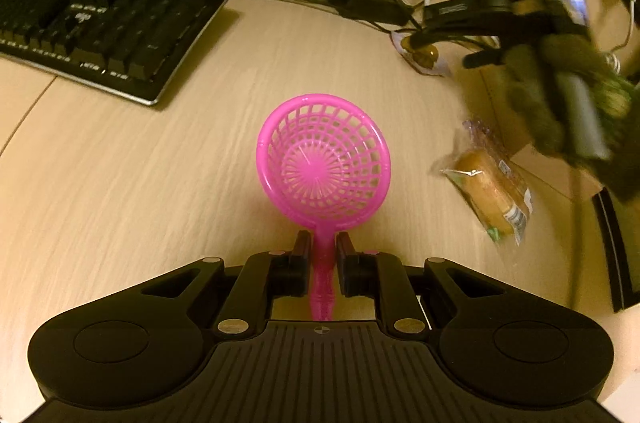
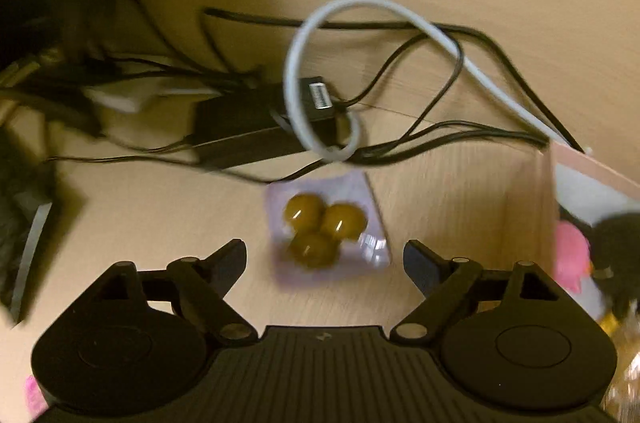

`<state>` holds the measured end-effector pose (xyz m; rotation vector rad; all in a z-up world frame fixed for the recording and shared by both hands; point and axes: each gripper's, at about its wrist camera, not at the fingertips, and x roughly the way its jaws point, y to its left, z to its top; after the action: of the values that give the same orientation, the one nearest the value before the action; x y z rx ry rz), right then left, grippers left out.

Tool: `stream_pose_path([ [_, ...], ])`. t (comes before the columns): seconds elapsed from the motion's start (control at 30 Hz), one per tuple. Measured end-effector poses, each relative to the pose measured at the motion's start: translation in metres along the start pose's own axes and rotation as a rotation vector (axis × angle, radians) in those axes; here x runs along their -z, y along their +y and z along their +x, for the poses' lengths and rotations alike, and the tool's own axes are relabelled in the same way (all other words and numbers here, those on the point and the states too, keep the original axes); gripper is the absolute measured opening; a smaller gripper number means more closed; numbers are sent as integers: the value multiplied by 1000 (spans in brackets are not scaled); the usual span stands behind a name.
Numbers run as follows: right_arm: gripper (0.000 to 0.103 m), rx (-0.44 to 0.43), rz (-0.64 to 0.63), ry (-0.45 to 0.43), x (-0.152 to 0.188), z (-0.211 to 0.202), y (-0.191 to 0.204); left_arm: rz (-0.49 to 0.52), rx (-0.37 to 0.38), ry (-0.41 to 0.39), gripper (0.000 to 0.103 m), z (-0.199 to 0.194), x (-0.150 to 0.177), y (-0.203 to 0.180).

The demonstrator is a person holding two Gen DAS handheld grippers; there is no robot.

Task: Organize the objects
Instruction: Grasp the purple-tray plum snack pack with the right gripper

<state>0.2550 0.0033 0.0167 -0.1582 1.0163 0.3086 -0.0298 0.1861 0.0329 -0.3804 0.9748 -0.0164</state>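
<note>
The pink plastic strainer (image 1: 323,167), a round lattice bowl on a thin handle, stands over the desk (image 1: 140,183), its handle pinched by the left gripper (image 1: 323,255). Far right, a small clear packet of three brown balls (image 2: 325,229) lies before the right gripper (image 2: 325,261), whose jaws are spread and empty.

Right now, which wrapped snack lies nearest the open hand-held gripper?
The clear packet of three brown balls, lying just ahead of the right hand-held gripper; the wrapped bun lies apart.

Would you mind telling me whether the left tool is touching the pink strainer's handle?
Touching. In the left wrist view the left tool has both fingers pressed against the handle of the pink strainer, holding it above the desk.
</note>
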Motion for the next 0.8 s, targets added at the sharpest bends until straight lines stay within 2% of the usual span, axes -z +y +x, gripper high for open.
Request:
stream_pose_path([
  [0.07,86,7,-2,35,-5,17,2,-16,10,-2,16,-1,1,3],
  [0.1,90,-2,5,28,-7,20,2,-22,15,-3,16,-1,1,5],
  [0.17,84,-18,-26,23,-8,18,6,-31,28,-7,16,-1,1,8],
  [0.23,61,-44,-57,17,-5,9,12,-40,37,-14,16,0,1,10],
  [0.3,57,-79,-64,25,1,-2,15,-38,41,-19,16,1,0,11],
  [0.37,49,-108,-82,5,14,-23,18,-34,37,-24,16,2,-1,11],
  [0.4,31,-121,-87,0,20,-33,20,-33,34,-27,16,3,-2,10],
  [0.5,26,-172,-84,-10,42,-65,15,-26,26,-37,16,6,-4,7],
  [0.7,27,-135,-139,-50,83,-104,3,6,13,-38,16,12,-8,-2],
  [0.77,43,-119,-147,-60,88,-108,1,8,9,-37,16,13,-8,-2],
  [0.8,60,-123,-131,-64,89,-108,0,4,7,-38,16,13,-7,-2],
])
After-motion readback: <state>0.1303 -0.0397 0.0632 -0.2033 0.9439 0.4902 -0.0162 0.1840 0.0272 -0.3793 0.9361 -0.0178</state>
